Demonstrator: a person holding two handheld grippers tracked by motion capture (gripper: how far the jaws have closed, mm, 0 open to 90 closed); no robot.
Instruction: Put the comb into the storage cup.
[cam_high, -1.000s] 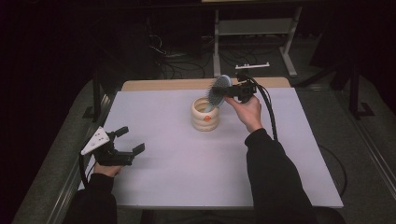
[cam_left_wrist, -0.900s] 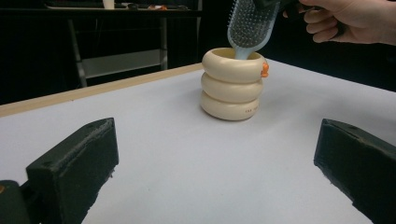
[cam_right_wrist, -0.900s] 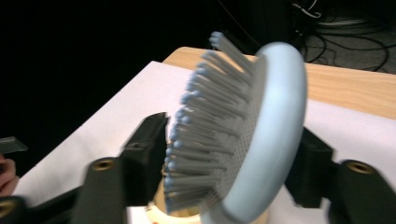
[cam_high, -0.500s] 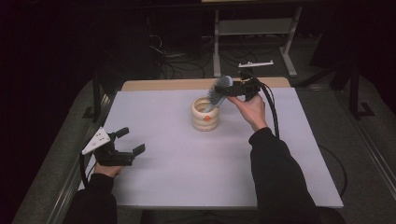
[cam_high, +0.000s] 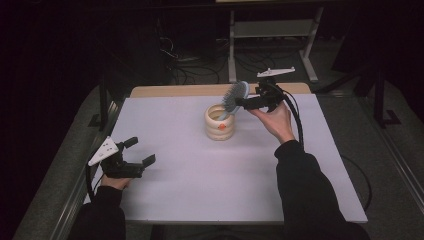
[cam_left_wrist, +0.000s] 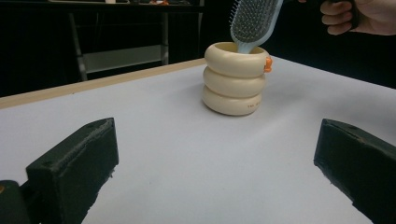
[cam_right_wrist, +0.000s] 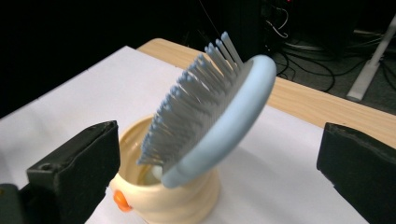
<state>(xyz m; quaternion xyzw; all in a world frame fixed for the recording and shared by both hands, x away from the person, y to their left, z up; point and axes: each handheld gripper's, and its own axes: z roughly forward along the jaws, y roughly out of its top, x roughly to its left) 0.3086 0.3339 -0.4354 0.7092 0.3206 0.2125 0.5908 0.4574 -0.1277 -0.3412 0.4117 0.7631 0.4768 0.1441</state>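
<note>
A cream ringed cup with a small orange spot stands on the white tabletop, toward its far middle. A light blue hairbrush leans in it, handle down and bristled head up and to the right. My right gripper is open, level with the brush head; the head sits between its spread jaws without either one pressing on it. The left gripper rests low at the table's left edge, open and empty. In its own view the cup and the brush stand well ahead.
A wooden strip runs along the table's far edge. Beyond it are a metal stand and floor cables. A black cable trails from the right gripper over the person's sleeve. Bare white surface lies between the two hands.
Almost nothing: the right hand has shifted slightly by the brush head, and the brush still leans in the cup. The left gripper has not moved.
</note>
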